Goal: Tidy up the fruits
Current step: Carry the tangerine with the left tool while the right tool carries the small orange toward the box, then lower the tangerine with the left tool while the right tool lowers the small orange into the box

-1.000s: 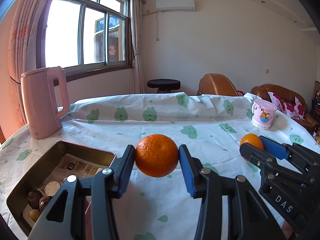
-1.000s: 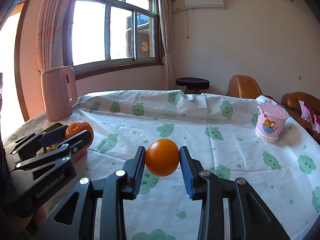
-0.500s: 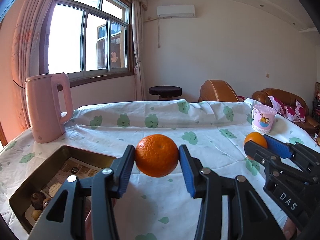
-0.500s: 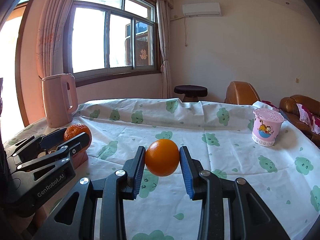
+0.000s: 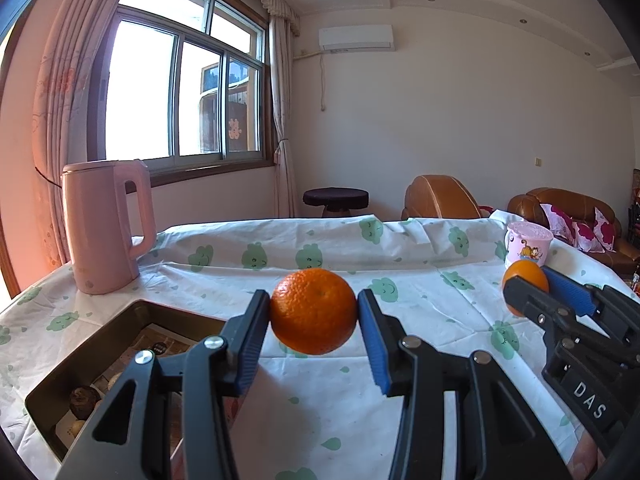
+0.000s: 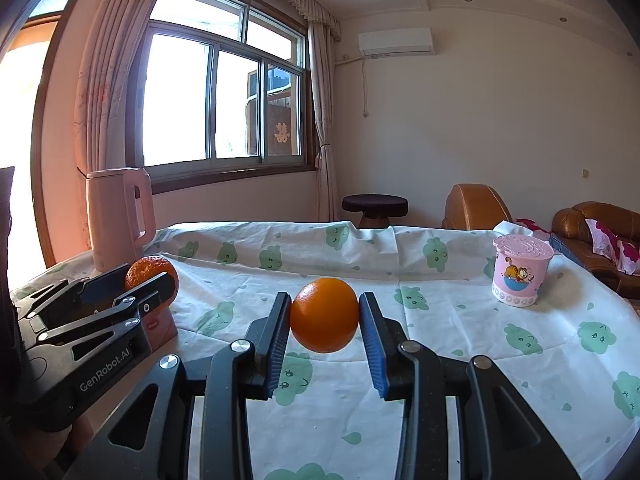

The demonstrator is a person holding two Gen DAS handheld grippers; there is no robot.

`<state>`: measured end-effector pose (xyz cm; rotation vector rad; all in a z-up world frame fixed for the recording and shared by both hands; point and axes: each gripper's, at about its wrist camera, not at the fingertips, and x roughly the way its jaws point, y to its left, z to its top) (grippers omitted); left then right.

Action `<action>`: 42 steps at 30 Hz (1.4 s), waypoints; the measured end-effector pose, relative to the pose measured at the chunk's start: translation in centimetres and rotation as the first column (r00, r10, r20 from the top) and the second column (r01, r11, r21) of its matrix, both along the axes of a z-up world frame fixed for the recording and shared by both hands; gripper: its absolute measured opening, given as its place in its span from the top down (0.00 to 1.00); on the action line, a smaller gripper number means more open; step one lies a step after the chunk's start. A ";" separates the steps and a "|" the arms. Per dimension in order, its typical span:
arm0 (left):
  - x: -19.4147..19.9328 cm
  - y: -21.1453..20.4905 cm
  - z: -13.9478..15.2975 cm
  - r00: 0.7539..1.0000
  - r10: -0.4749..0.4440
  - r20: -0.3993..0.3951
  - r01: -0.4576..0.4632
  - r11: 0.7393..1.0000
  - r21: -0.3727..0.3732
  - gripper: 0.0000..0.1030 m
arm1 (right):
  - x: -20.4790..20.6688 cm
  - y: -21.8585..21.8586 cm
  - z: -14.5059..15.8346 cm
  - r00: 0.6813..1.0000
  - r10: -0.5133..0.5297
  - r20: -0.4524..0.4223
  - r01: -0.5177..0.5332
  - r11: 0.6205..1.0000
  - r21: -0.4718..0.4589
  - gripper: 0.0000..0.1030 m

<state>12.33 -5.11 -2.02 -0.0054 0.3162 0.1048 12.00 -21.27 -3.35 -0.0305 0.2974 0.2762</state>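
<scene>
My left gripper (image 5: 314, 330) is shut on a bumpy mandarin (image 5: 314, 310), held in the air above the table, just right of a dark metal tin (image 5: 120, 336). My right gripper (image 6: 324, 332) is shut on a smooth orange (image 6: 324, 314), also held clear of the cloth. In the left wrist view the right gripper (image 5: 532, 292) and its orange (image 5: 524, 276) show at the right edge. In the right wrist view the left gripper (image 6: 148, 284) and its mandarin (image 6: 150, 274) appear at the left.
A white tablecloth with green prints (image 5: 420, 280) covers the table. A pink kettle (image 5: 104, 224) stands at the back left, a pink lidded cup (image 6: 520, 274) at the right. The tin holds paper and small dark round items (image 5: 82, 398). Brown sofas (image 5: 560, 208) and a stool (image 5: 335, 200) lie beyond.
Both views have tilted upward, showing more ceiling and less table. Both grippers stay shut on their fruits.
</scene>
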 end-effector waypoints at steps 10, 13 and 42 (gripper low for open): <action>-0.3 0.1 0.1 1.000 0.001 0.006 -0.001 1.000 -0.003 0.55 | -0.7 0.2 0.0 1.000 -0.002 0.015 0.002 1.000 -0.003 0.64; -0.6 0.3 0.2 1.000 0.001 0.008 -0.001 1.000 -0.006 0.55 | -0.8 0.2 0.1 1.000 -0.002 0.014 0.002 1.000 0.000 0.64; -6.2 7.2 0.7 0.997 0.064 0.033 -0.061 0.994 -0.096 0.55 | -4.6 6.0 -0.1 0.988 0.152 0.008 -0.151 0.987 -0.056 0.64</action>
